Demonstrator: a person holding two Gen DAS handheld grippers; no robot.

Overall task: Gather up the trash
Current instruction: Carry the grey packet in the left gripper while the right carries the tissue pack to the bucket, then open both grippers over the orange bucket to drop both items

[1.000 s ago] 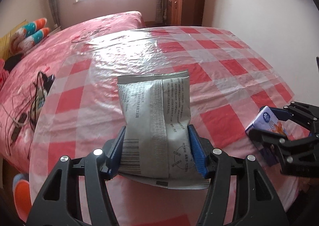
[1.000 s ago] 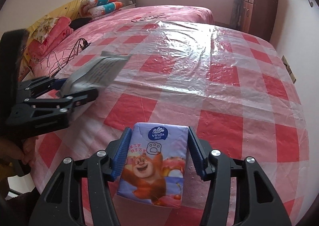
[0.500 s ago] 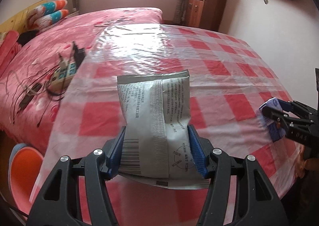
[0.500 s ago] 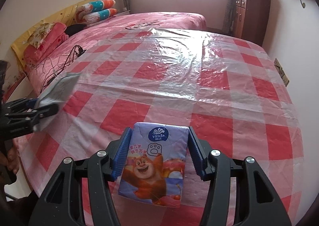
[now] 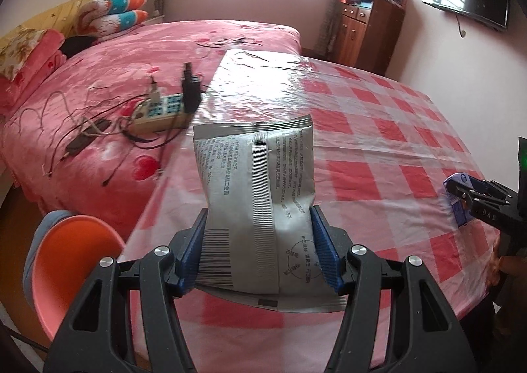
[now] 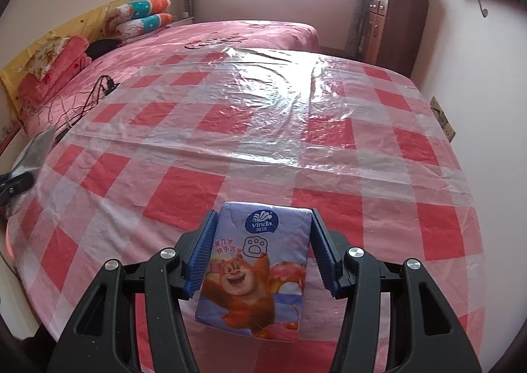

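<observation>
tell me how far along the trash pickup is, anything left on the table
Done: the checked tablecloth shows no loose trash in either view. In hand: the left gripper is shut on a grey foil packet, and the right gripper is shut on a purple tissue pack. Left: dropping both; an orange bin sits beside the table, under the left side.

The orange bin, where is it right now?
In the left wrist view the orange bin sits low on the left, on the floor beside the checked table and the pink bed, just left of the silver packet.
</observation>
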